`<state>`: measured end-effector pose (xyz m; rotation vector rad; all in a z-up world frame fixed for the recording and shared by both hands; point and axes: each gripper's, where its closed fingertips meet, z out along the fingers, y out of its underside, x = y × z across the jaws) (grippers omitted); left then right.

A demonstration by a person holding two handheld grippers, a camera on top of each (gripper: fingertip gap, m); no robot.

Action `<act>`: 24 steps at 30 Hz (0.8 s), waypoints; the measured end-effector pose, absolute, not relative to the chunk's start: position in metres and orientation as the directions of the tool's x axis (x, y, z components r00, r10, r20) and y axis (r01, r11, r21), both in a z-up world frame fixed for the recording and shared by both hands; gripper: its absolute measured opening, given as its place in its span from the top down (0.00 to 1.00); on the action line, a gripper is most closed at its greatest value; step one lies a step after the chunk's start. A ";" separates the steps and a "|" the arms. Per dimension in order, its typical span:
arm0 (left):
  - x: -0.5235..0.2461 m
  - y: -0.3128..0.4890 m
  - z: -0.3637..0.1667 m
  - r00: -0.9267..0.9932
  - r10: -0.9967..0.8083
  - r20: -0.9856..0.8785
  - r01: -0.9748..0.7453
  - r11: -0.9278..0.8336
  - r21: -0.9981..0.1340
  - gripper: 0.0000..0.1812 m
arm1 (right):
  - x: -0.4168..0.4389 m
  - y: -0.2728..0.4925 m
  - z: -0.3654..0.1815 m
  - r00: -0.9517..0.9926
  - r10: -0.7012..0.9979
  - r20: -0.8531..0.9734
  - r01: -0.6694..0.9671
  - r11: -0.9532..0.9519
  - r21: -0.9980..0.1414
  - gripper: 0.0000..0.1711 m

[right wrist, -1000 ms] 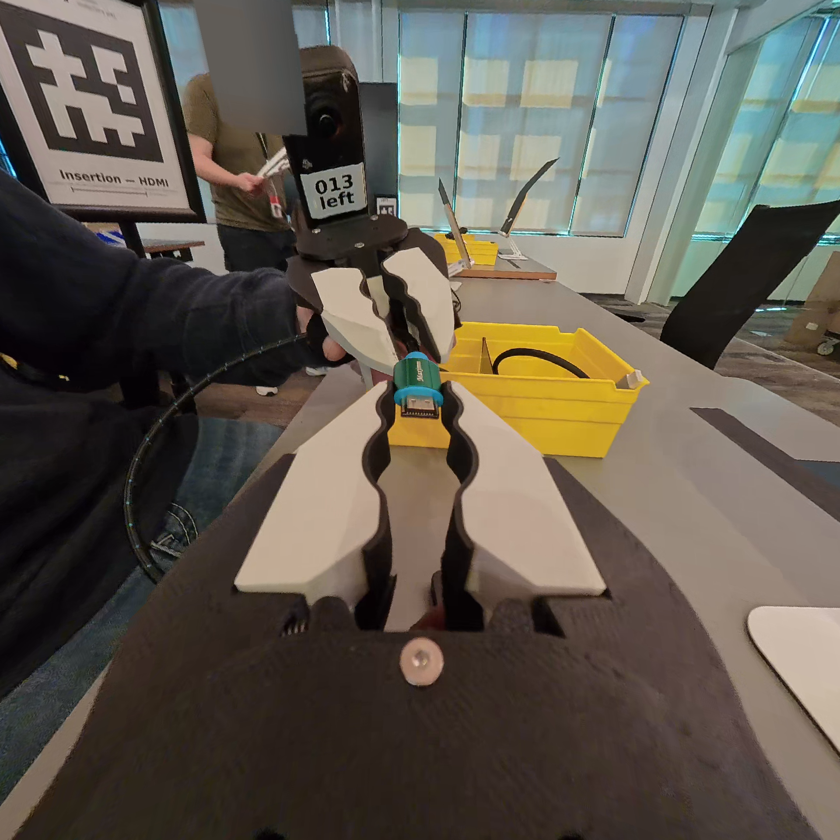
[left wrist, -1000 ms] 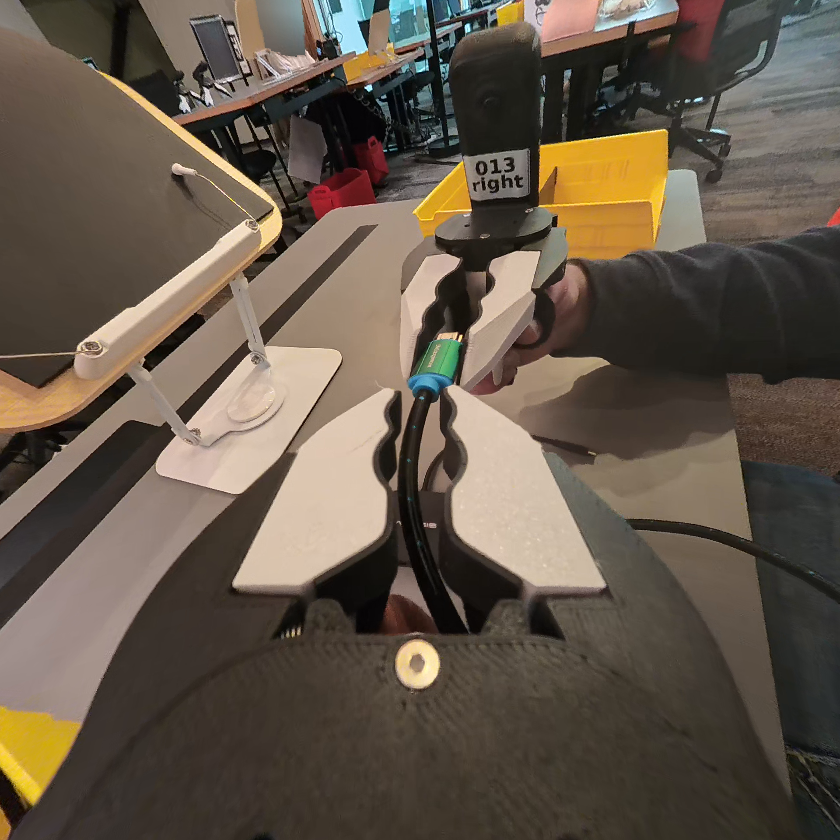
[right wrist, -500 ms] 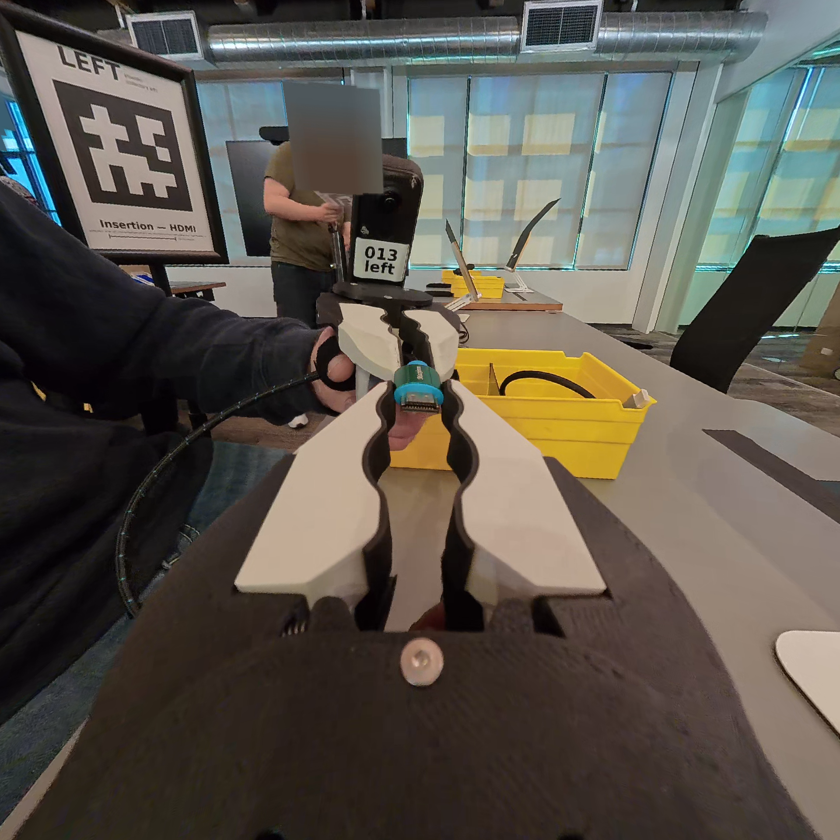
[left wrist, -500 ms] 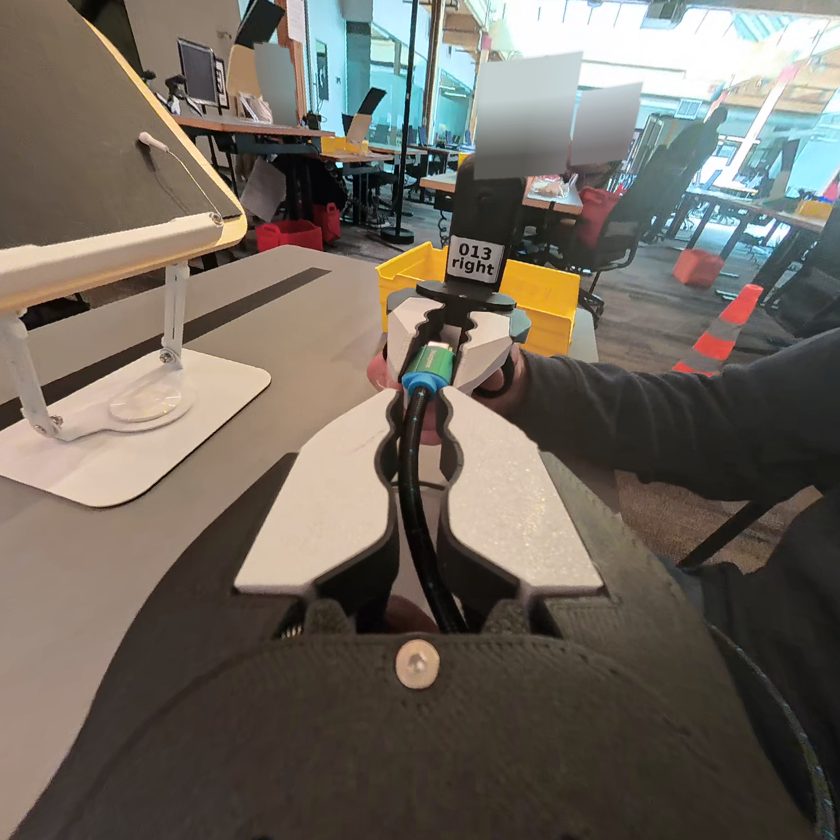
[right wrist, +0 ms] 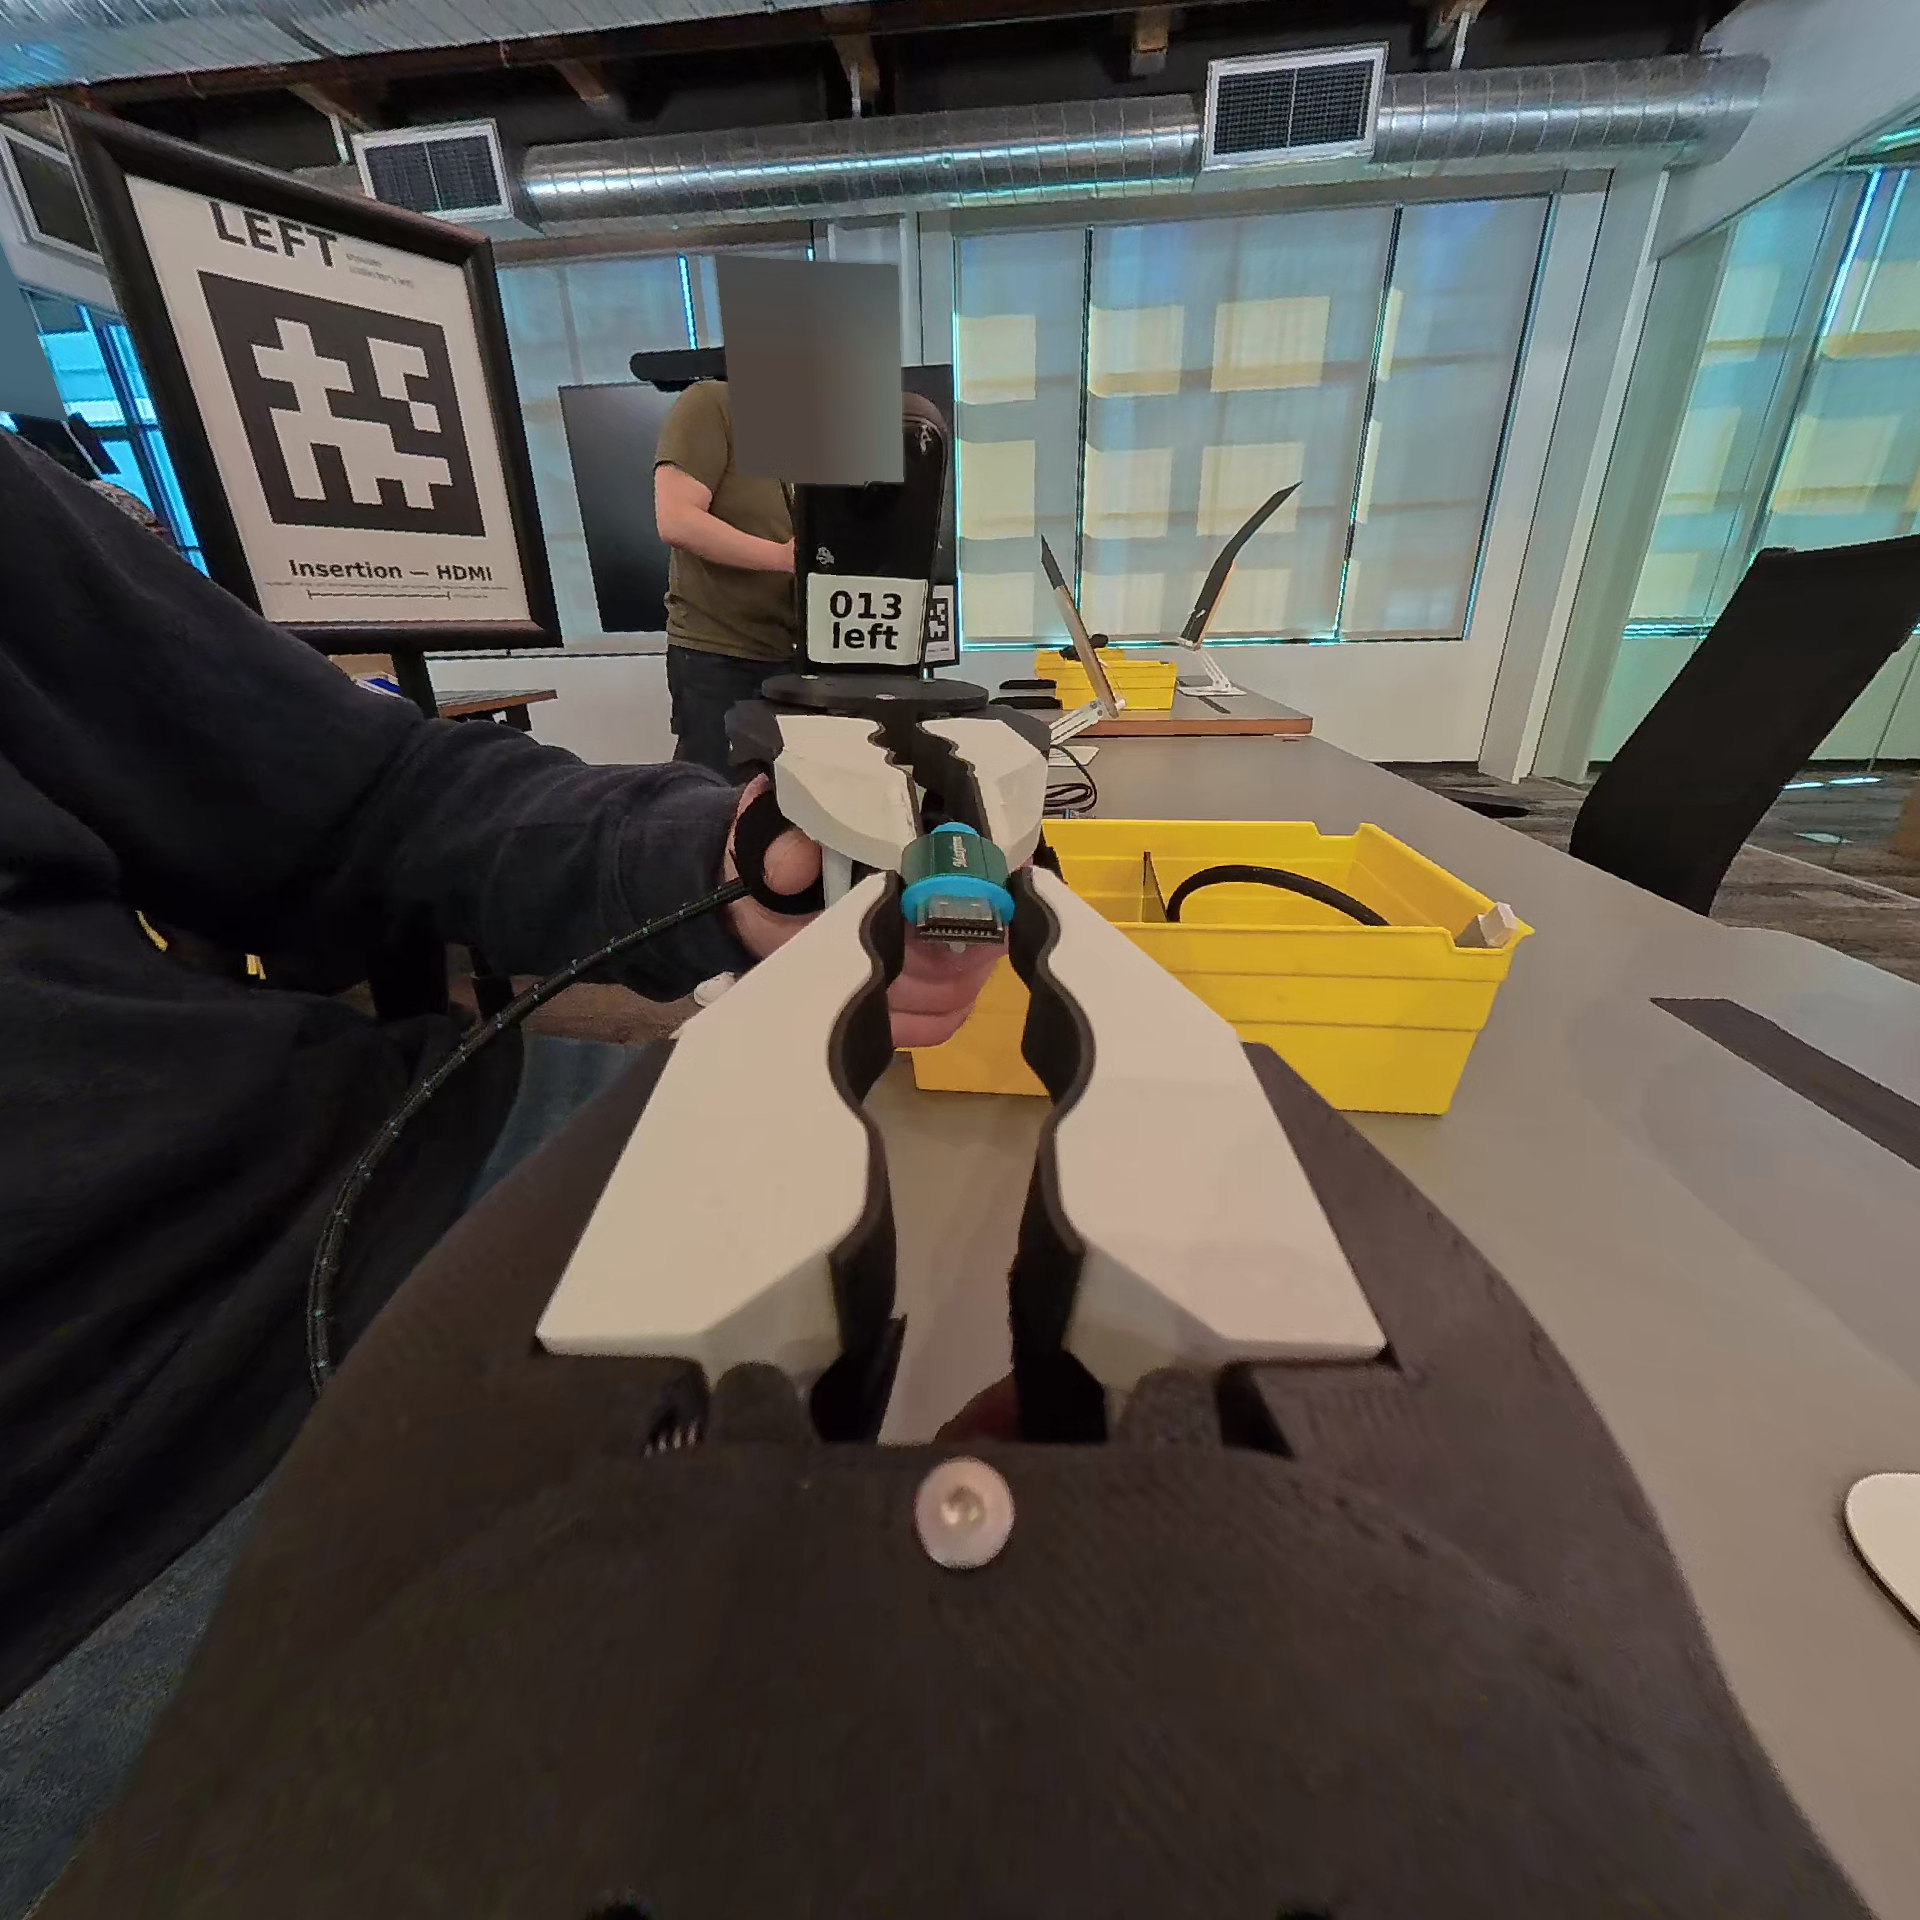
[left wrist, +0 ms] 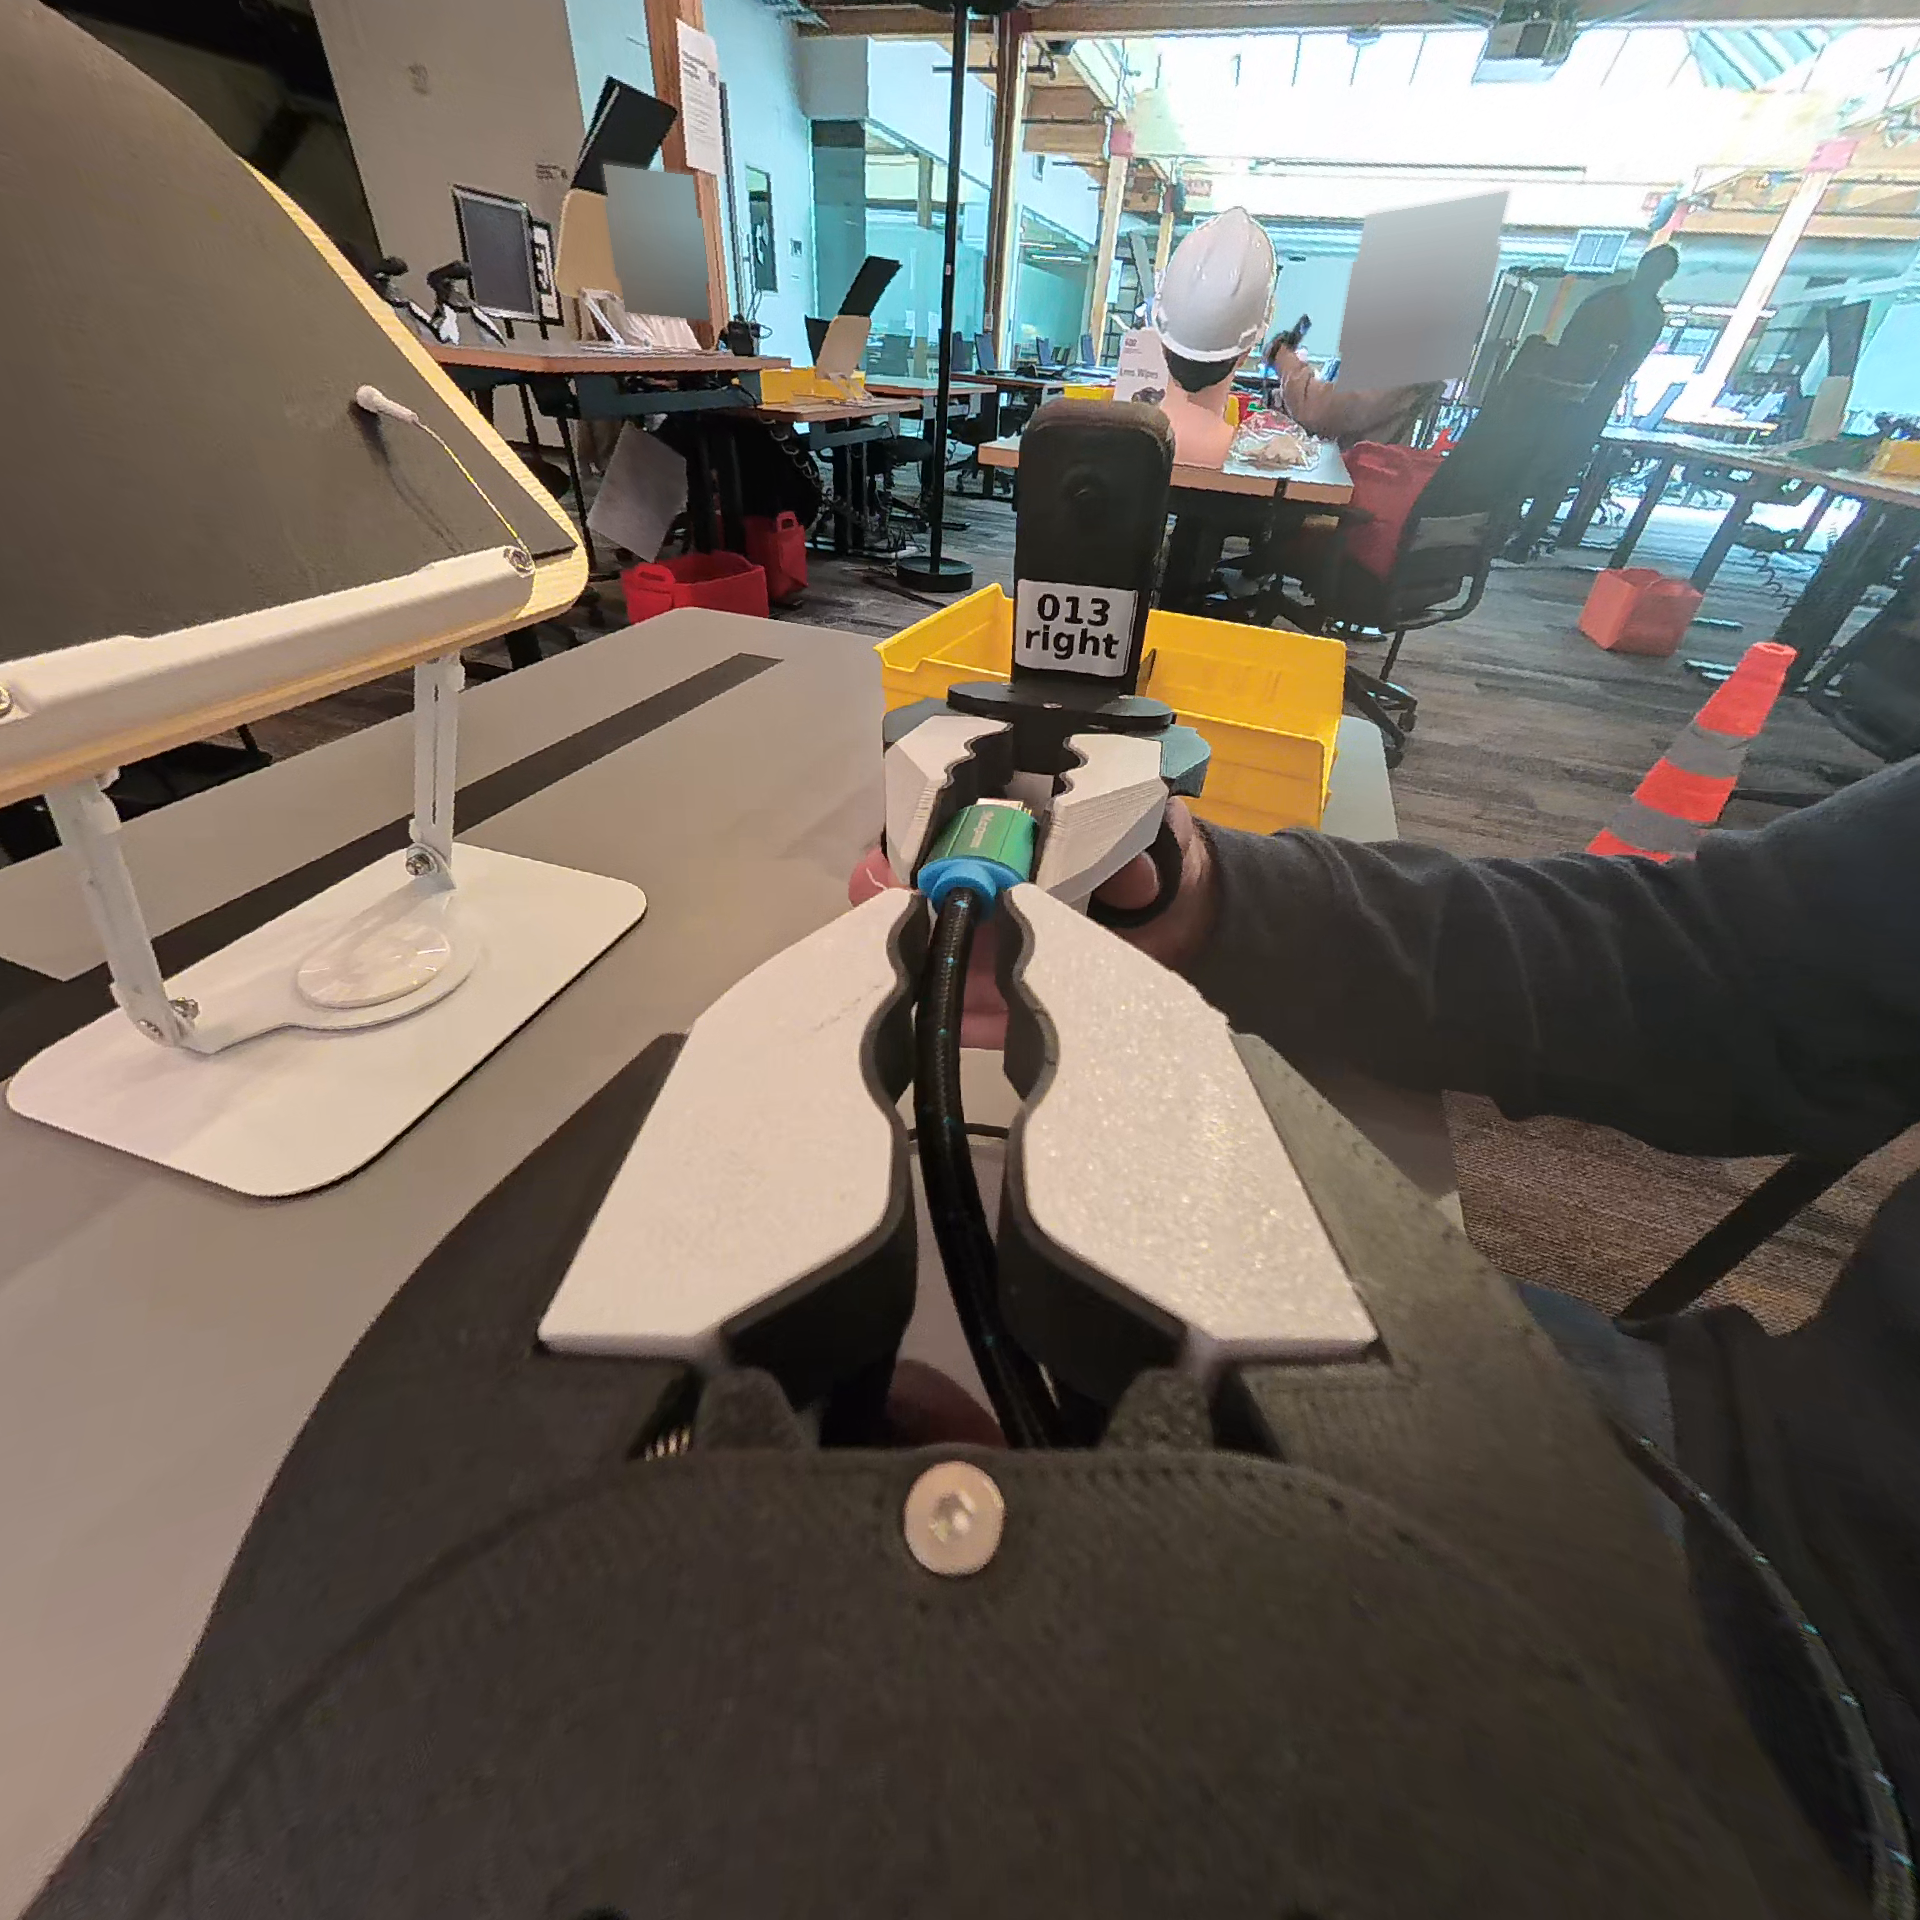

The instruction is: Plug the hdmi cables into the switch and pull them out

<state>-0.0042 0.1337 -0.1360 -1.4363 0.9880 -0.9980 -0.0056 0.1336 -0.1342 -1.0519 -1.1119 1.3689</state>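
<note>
Held in mid-air, the HDMI plug sits at the tips of both grippers, left gripper clamped on its cable, right gripper apparently apart, so releasing early would likely drop it.

A cable lies in the bin on the table.

Each claw, the left claw and the right claw, has two pale grey fingers with wavy black inner edges, set in a textured black body. A silver screw sits behind the fingers. Above the right claw's fingers, as the left wrist view shows it, stands a black camera with a white sticker; the person wears dark sleeves.
</note>
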 end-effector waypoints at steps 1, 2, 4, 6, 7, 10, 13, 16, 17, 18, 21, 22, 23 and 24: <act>-0.004 0.134 -0.136 0.303 -0.951 0.062 -0.051 -0.081 -0.995 0.94 | -0.006 0.133 -0.134 -0.082 0.996 -0.022 -0.187 -0.037 -0.982 0.89; -0.004 0.133 -0.136 0.303 -0.951 0.059 -0.048 -0.077 -0.996 0.94 | -0.005 0.133 -0.134 -0.084 0.996 -0.024 -0.189 -0.039 -0.981 0.89; -0.004 0.132 -0.133 0.297 -0.952 0.070 -0.025 -0.081 -0.996 0.94 | -0.006 0.133 -0.136 -0.085 0.996 -0.020 -0.180 -0.035 -0.983 0.89; -0.003 0.131 -0.130 0.288 -0.954 0.083 0.004 -0.085 -0.996 0.99 | -0.011 0.128 -0.142 -0.099 0.995 -0.009 -0.150 -0.024 -0.988 0.89; -0.001 0.130 -0.132 0.279 -0.957 0.084 -0.012 -0.091 -0.996 1.00 | -0.015 0.125 -0.143 -0.112 0.994 -0.007 -0.148 -0.024 -0.989 0.89; 0.003 0.126 -0.134 0.271 -0.960 0.069 -0.033 -0.081 -0.996 1.00 | -0.017 0.122 -0.141 -0.113 0.994 0.005 -0.155 -0.013 -0.988 0.89; -0.004 0.129 -0.128 0.275 -0.959 0.069 -0.017 -0.077 -0.997 0.97 | -0.010 0.127 -0.137 -0.100 0.995 -0.004 -0.178 -0.021 -0.984 0.89; -0.006 0.129 -0.130 0.277 -0.960 0.043 -0.063 -0.063 -0.996 0.89 | -0.007 0.127 -0.136 -0.107 0.994 -0.013 -0.189 -0.033 -0.981 0.89; -0.005 0.129 -0.133 0.279 -0.960 0.023 -0.088 -0.049 -0.995 0.87 | -0.008 0.126 -0.136 -0.111 0.994 -0.013 -0.192 -0.034 -0.981 0.89; -0.004 0.129 -0.135 0.276 -0.961 0.015 -0.104 -0.046 -0.994 0.85 | -0.008 0.125 -0.136 -0.115 0.993 -0.013 -0.194 -0.035 -0.980 0.89; -0.002 0.127 -0.137 0.264 -0.964 0.028 -0.096 -0.055 -0.994 0.85 | -0.008 0.125 -0.136 -0.122 0.992 -0.023 -0.201 -0.047 -0.979 0.89; -0.002 0.127 -0.137 0.264 -0.964 0.020 -0.101 -0.048 -0.994 0.86 | -0.008 0.126 -0.137 -0.122 0.992 -0.027 -0.202 -0.051 -0.978 0.90; -0.002 0.126 -0.137 0.265 -0.964 0.007 -0.104 -0.036 -0.994 0.88 | -0.008 0.127 -0.136 -0.125 0.992 -0.034 -0.209 -0.060 -0.976 0.90; -0.001 0.127 -0.137 0.272 -0.962 0.005 -0.099 -0.033 -0.995 0.90 | -0.007 0.127 -0.136 -0.129 0.991 -0.039 -0.215 -0.066 -0.974 0.90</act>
